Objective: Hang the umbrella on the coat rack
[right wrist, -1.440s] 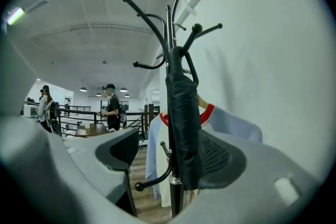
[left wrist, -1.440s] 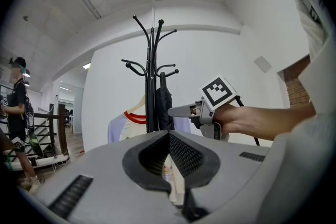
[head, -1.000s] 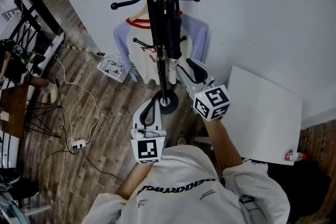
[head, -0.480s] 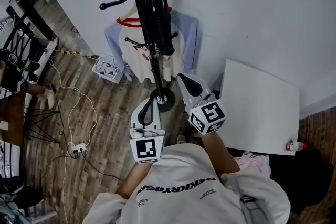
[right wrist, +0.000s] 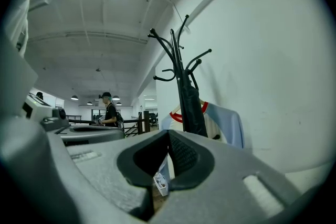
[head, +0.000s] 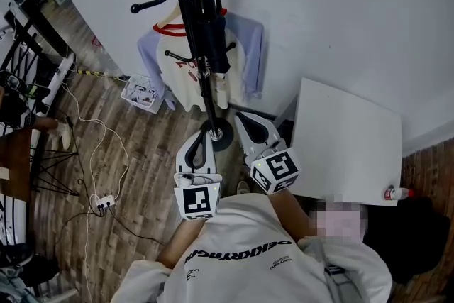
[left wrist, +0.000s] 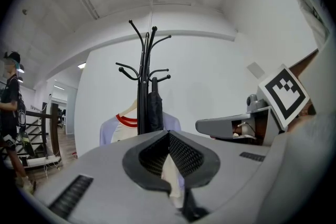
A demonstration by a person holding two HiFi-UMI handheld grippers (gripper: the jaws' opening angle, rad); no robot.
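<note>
The black coat rack (head: 190,25) stands against the white wall. A dark folded umbrella (head: 217,35) hangs from one of its hooks beside the pole, and nothing holds it. My left gripper (head: 201,140) is shut and empty, pointing at the rack's base (head: 220,135). To its right, my right gripper (head: 240,116) is also shut and empty, apart from the umbrella. The left gripper view shows the rack (left wrist: 143,86), the umbrella (left wrist: 154,110) and the right gripper (left wrist: 231,126) beyond the closed left gripper (left wrist: 169,136). The right gripper view shows the umbrella (right wrist: 193,110) past the closed right gripper (right wrist: 169,136).
A white and pale blue shirt (head: 174,60) hangs on the rack behind the umbrella. A white table (head: 347,145) stands to the right, with a small bottle (head: 396,192) near its corner. On the wooden floor to the left are a basket (head: 140,94) and cables with a power strip (head: 105,204).
My right gripper has drawn back from the umbrella on the rack toward my body and a little lower. The umbrella stays hanging. My left gripper has hardly moved.
</note>
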